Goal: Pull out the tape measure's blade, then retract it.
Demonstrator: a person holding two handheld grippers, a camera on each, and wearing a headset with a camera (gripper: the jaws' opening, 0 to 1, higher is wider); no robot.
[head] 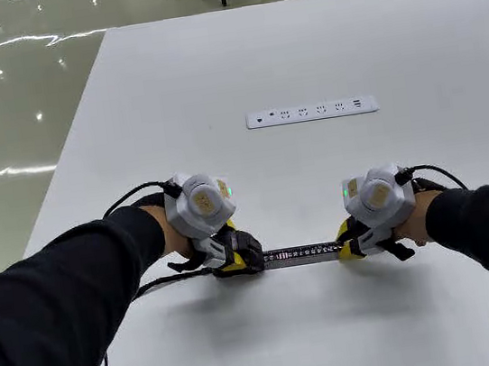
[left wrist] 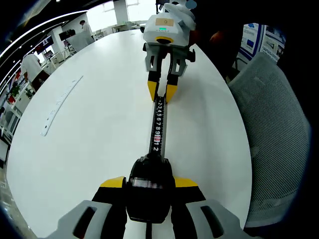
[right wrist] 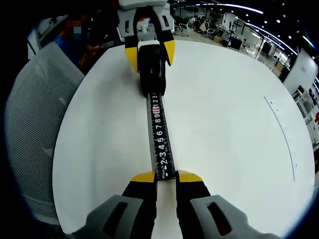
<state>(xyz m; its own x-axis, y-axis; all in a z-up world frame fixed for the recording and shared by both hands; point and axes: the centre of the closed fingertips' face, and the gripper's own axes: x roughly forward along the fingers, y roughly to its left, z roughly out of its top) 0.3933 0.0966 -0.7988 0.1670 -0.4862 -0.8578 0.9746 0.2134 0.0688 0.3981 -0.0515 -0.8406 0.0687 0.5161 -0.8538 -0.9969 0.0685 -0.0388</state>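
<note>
With my left gripper [left wrist: 149,183] clamped on the tape measure [right wrist: 151,69] on the white table [head: 298,48] and my right gripper [right wrist: 166,177] pinching the blade [right wrist: 160,139] at its tip, the pull-out step appears under way; the next move, I judge, calls for a straight, level outward draw.

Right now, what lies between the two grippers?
The tape measure's pulled-out blade, running from the black case in the left gripper to the right gripper, which pinches its end. All three views show it.

White workbench [head: 168,93]; power strip [head: 312,112] flat mid-table; tape measure [head: 278,257] near front edge.
</note>
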